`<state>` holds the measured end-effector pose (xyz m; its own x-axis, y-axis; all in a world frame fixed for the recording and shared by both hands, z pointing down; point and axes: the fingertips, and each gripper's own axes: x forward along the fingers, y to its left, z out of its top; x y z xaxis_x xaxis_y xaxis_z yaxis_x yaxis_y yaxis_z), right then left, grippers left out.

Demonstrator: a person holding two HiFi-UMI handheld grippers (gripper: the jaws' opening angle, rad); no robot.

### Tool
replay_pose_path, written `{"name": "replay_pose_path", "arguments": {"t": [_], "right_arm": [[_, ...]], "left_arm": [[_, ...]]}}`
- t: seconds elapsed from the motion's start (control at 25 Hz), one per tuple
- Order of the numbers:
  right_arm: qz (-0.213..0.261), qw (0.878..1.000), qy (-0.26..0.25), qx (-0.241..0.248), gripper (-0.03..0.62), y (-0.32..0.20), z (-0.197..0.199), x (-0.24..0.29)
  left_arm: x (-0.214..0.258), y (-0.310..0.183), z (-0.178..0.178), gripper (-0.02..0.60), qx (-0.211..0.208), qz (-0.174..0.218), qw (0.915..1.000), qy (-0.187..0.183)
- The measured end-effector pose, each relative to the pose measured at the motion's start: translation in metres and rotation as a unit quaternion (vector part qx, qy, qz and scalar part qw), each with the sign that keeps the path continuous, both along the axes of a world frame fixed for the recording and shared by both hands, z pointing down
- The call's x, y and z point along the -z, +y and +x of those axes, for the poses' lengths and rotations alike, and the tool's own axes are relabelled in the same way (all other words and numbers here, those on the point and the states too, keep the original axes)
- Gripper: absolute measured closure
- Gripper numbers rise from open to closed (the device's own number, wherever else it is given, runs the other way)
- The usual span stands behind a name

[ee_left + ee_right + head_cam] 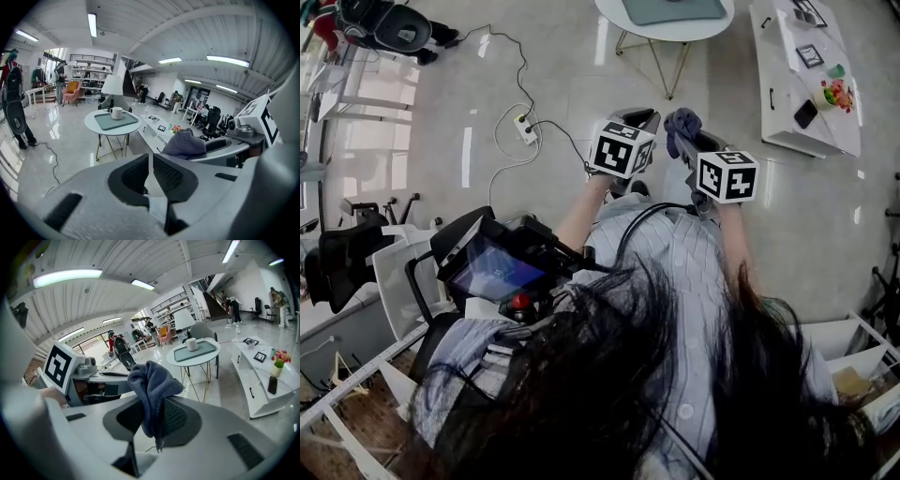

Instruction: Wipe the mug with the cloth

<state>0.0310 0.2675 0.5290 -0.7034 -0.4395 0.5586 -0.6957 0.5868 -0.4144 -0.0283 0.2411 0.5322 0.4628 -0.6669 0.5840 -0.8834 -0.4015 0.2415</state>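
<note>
Right gripper (152, 420) pinches the grey cloth (151, 385), its length hanging vertically through the jaws (bunched above them). Left gripper (151, 173) is pressed together, empty. The mug (116, 113) stands upright at the tray's (119, 123) corner.

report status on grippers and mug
Left gripper shut, empty. Right gripper shut on cloth. Mug on tray on round table ahead, not yet reached. Open floor between.

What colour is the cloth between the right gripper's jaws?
The cloth is a dull blue-grey; the right gripper view shows it best.
</note>
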Motion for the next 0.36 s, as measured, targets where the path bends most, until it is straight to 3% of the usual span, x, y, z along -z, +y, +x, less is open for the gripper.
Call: {"name": "replay_pose_path", "arguments": {"t": [0.36], "right_arm": [[0.001, 1.000, 0.015, -0.022, 0.496, -0.001, 0.027, 0.005]], "left_arm": [[0.006, -0.006, 0.025, 0.537, -0.019, 0.004, 0.9997, 0.015]]}}
